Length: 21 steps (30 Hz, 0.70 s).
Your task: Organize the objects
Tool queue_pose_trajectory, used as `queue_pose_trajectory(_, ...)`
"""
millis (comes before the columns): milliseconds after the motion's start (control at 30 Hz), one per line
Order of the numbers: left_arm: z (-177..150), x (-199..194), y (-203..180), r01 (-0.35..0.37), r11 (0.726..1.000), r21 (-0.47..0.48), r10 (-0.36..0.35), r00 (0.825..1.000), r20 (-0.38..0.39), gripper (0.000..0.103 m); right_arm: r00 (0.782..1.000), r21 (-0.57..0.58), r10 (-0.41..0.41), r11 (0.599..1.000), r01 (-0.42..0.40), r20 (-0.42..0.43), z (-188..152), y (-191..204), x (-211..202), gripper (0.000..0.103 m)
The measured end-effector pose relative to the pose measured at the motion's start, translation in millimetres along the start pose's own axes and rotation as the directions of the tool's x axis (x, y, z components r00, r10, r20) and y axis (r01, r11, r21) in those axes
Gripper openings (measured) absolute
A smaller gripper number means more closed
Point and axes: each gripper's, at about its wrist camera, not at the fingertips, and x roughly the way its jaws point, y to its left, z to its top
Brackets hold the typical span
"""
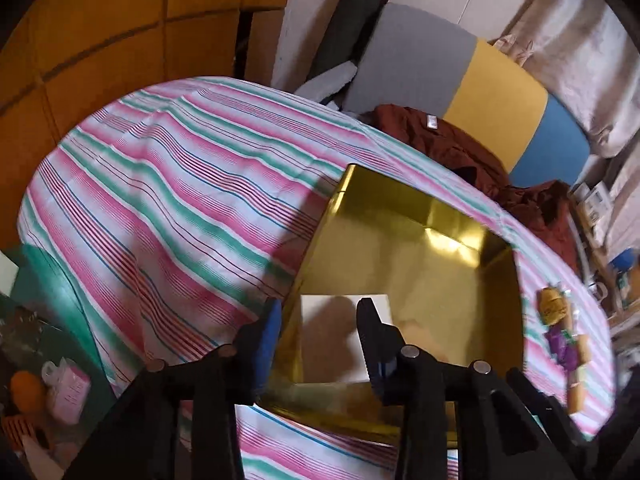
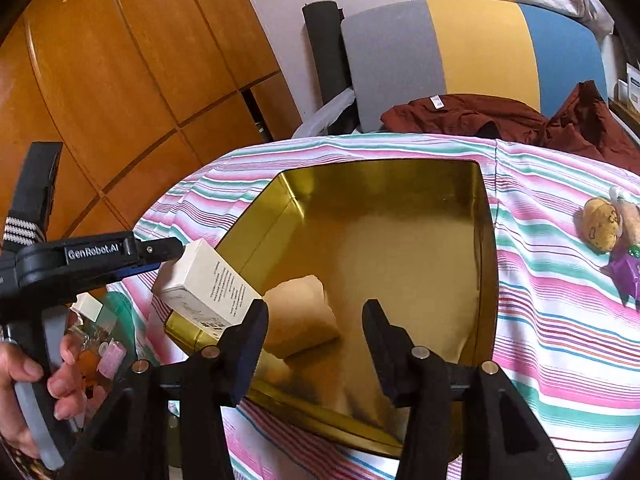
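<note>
A gold tin box (image 1: 404,264) (image 2: 380,240) lies open on the striped tablecloth. My left gripper (image 1: 318,344) holds a white carton (image 1: 340,340) between its fingers over the tin's near-left corner; the right wrist view shows the same carton (image 2: 208,284) tilted at the tin's left rim, gripped by the left gripper (image 2: 160,254). My right gripper (image 2: 316,348) is open and empty above the tin's near edge. A beige reflection of the carton shows on the tin floor (image 2: 304,320).
A small toy potato with purple wrappers (image 2: 604,228) (image 1: 560,320) lies on the cloth right of the tin. A maroon garment (image 2: 500,120) lies at the table's far edge before a grey-yellow-blue chair (image 2: 472,48). Clutter sits on the floor to the left (image 1: 60,392).
</note>
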Motion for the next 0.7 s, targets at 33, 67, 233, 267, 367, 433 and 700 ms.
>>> queue_pose_trajectory(33,0.4,-5.0,-0.3,0.008,1.000,0.003,-0.008,1.000,0.009,0.039,1.000,-0.002,0.003,1.000,-0.003,0.003,0.5,0.2,-1.3,0.049)
queue_pose_trajectory(67,1.3,-11.3,-2.5,-0.002,1.000,0.018,0.002,1.000,0.022,0.040,1.000,-0.002,0.009,1.000,-0.009,0.007,0.5,0.6,-2.2,0.049)
queue_pose_trajectory(233,-6.2,-26.3,-9.9,-0.068,0.992,0.104,0.065,0.998,0.024,0.044,0.999,-0.002,0.039,0.999,-0.039,0.011,1.2,0.4,-7.0,0.049)
queue_pose_trajectory(267,-8.7,-24.4,-9.8,-0.081,0.989,0.120,0.080,0.997,0.012,0.046,0.999,-0.002,0.041,0.999,-0.041,0.012,0.9,0.1,-8.0,0.049)
queue_pose_trajectory(367,-18.2,-17.1,-11.7,-0.138,0.973,0.184,0.142,0.990,-0.011,0.056,0.999,0.006,0.047,0.999,-0.047,0.014,0.2,-3.0,-10.4,0.049)
queue_pose_trajectory(433,-21.2,-11.7,-11.4,-0.169,0.963,0.209,0.176,0.984,-0.013,0.071,0.999,0.017,0.046,0.999,-0.047,0.013,-0.3,-6.4,-9.8,0.049)
queue_pose_trajectory(700,6.6,14.4,-22.1,-0.207,0.946,0.250,0.207,0.978,0.027,0.086,0.999,0.051,0.033,0.998,-0.034,0.026,0.7,-19.8,-15.4,0.049)
